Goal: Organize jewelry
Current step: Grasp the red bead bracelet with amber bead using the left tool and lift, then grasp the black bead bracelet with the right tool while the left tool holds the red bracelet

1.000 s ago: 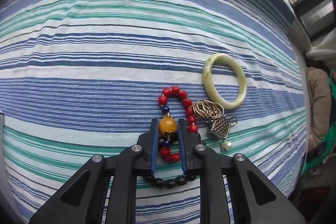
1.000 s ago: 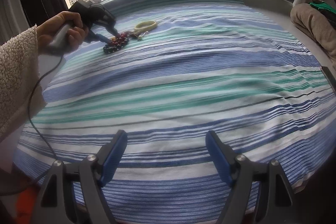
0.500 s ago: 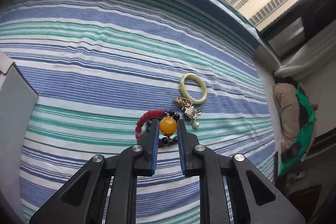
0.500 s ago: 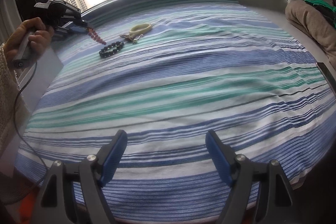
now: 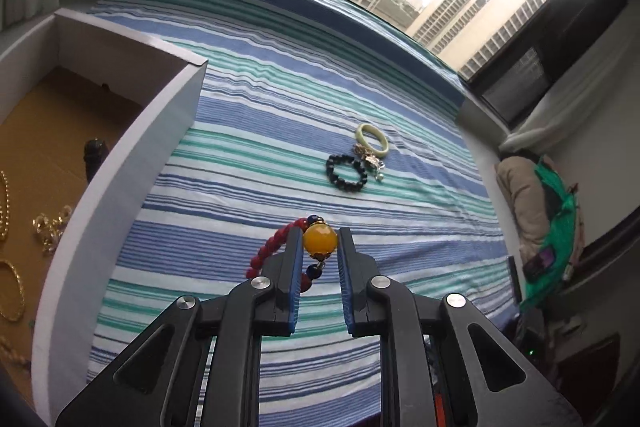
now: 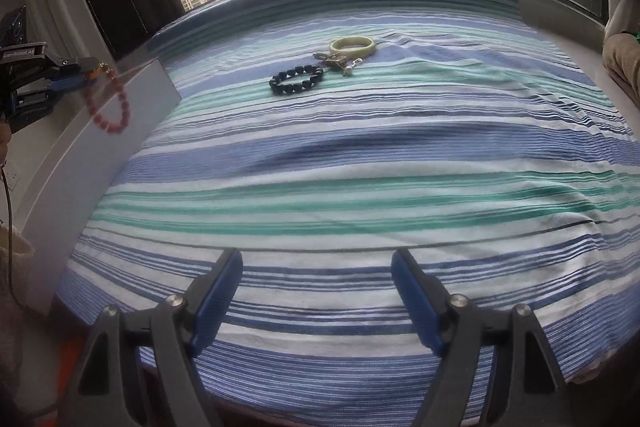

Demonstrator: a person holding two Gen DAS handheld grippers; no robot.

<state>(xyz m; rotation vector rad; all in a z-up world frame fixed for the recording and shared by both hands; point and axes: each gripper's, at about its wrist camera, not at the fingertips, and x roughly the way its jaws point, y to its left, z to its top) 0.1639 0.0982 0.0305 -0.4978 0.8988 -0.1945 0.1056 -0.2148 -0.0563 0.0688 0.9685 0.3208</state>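
My left gripper point(image 5: 319, 243) is shut on the amber bead of a red bead bracelet point(image 5: 276, 247) and holds it in the air beside the white box point(image 5: 132, 163). In the right wrist view the left gripper point(image 6: 86, 71) shows at far left with the red bracelet point(image 6: 110, 99) hanging from it. A black bead bracelet point(image 5: 346, 173), a green jade bangle point(image 5: 373, 140) and a metal charm piece point(image 5: 370, 159) lie on the striped cloth; they also show in the right wrist view as the black bracelet point(image 6: 297, 79), bangle point(image 6: 353, 47) and charm point(image 6: 338, 61). My right gripper point(image 6: 316, 291) is open and empty.
The white box holds gold chains point(image 5: 48, 227) and a gold bangle point(image 5: 12, 291) on its brown floor. The striped cloth point(image 6: 360, 163) covers the table. A window runs along the far edge. Folded clothes point(image 5: 536, 203) lie at the right.
My left gripper has lifted the red bracelet off the cloth and carried it left, up to the white box. The black bracelet stays on the cloth. The right gripper has not moved.
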